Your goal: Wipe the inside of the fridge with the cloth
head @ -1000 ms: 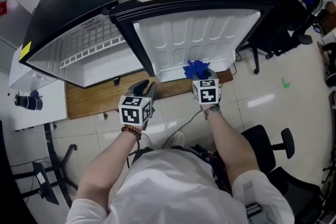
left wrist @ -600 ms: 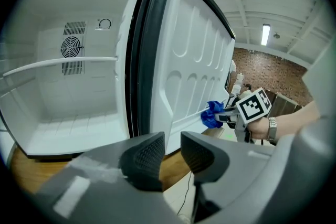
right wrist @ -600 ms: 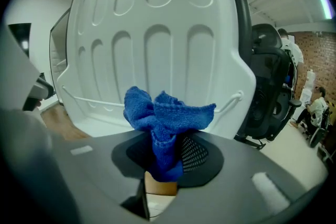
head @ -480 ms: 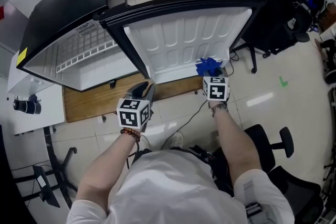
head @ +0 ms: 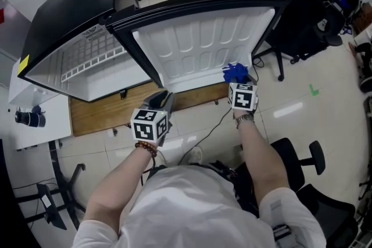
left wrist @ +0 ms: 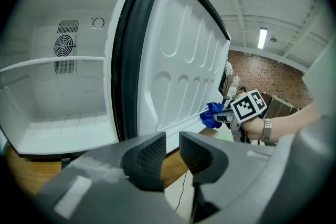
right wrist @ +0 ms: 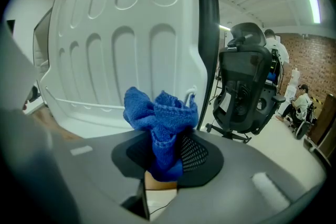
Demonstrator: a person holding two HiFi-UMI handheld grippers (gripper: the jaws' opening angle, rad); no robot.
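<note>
my right claw (head: pixel 237 82) clamped on cloth (right wrist: pixel 160 113), slid right along fridge door (head: pixel 197 43) lower edge to its corner | left claw (left wrist: pixel 170 149) empty, just closing, slim gap left | I judge wiping under way

Fridge interior (head: pixel 99 67) open; swung door (head: pixel 197 43) walls off right side

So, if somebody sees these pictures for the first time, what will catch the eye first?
The bright blue cloth stands out most: it is bunched between the jaws of the right tool, near the lower right corner of the open fridge door. That door's white ribbed lining fills the middle of the head view, and the white fridge compartment lies to its left.
</note>
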